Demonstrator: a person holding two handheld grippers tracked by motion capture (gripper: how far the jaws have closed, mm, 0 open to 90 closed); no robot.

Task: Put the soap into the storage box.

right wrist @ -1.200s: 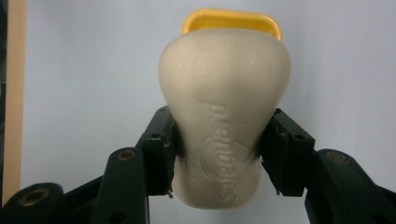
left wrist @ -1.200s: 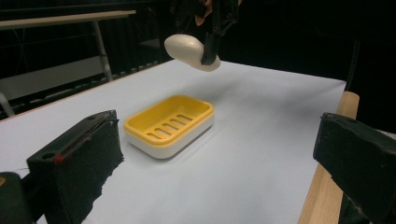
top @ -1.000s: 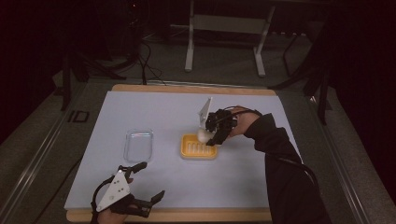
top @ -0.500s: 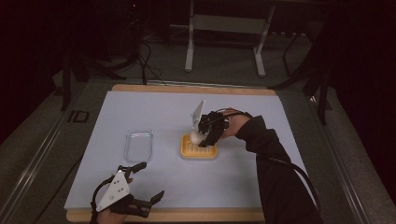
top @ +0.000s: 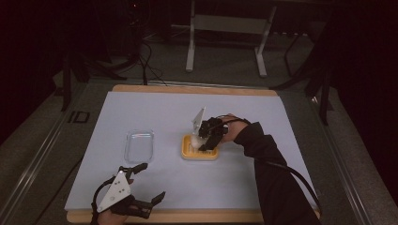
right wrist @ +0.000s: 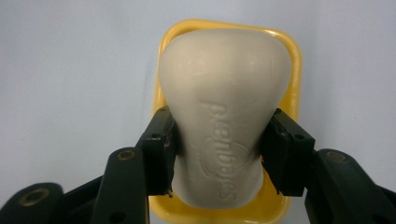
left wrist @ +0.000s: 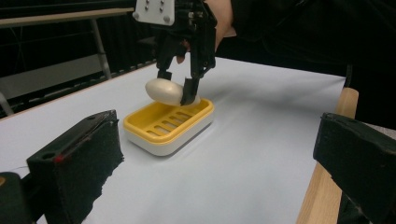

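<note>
The right gripper (top: pixel 202 138) is clamped on a pale soap bar (right wrist: pixel 219 116), both jaws pressed against its sides; embossed lettering shows on the bar's face. In the left gripper view the soap (left wrist: pixel 171 91) hangs just above the yellow dish (left wrist: pixel 169 126), near its far end, and whether it touches the slatted floor cannot be told. The dish has a white base and sits on the white table sheet (top: pixel 187 178), right of centre. A clear lid (top: pixel 140 145) lies flat to the left of the dish, apart from it. The left gripper (top: pixel 143 187) rests at the near table edge, well apart from the dish, jaws spread wide and empty.
</note>
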